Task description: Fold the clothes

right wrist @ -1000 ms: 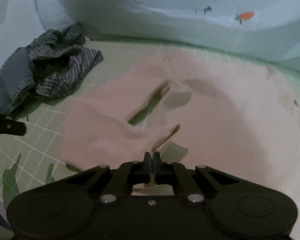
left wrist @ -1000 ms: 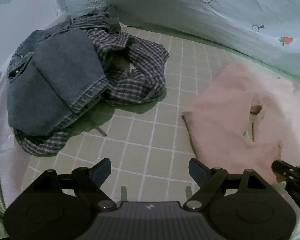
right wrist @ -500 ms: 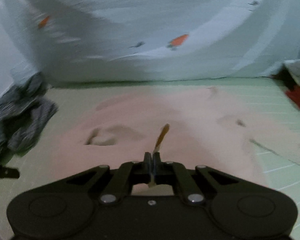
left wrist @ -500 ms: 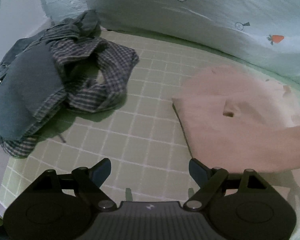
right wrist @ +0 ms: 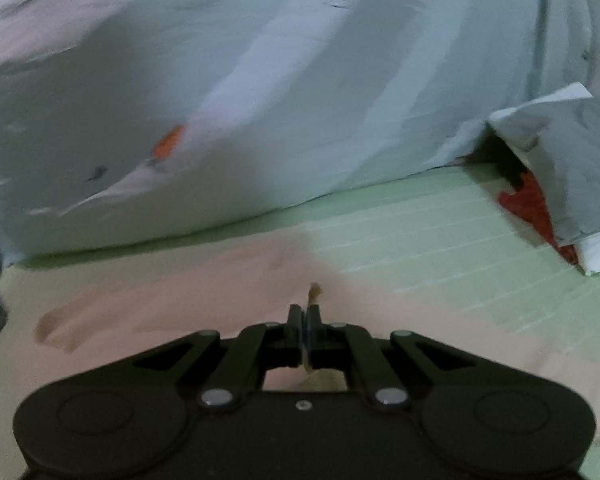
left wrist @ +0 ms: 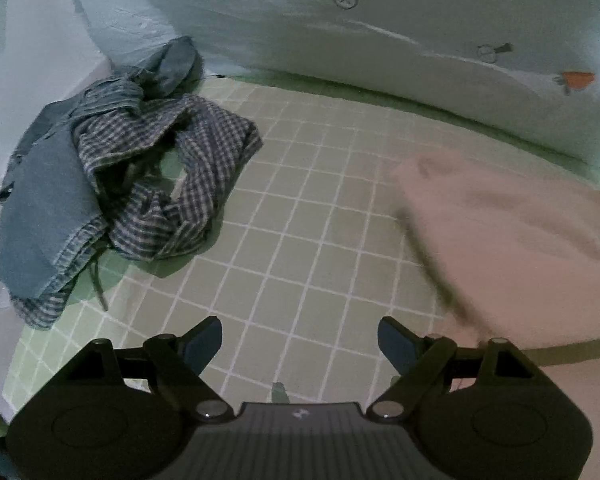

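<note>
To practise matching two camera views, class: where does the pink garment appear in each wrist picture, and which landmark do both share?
Left wrist view: the pink garment lies at right, spread on the green checked sheet.
Right wrist view: it fills the lower centre, a bit of it pinched in the right hand-held gripper.
Shared landmark: the orange carrot print on the pale bedding behind.

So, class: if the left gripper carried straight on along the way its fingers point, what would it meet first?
Most likely the bare green checked mat. The left gripper is open and empty, with the pink garment to its right and the plaid shirt to its left; depth is uncertain.
</note>
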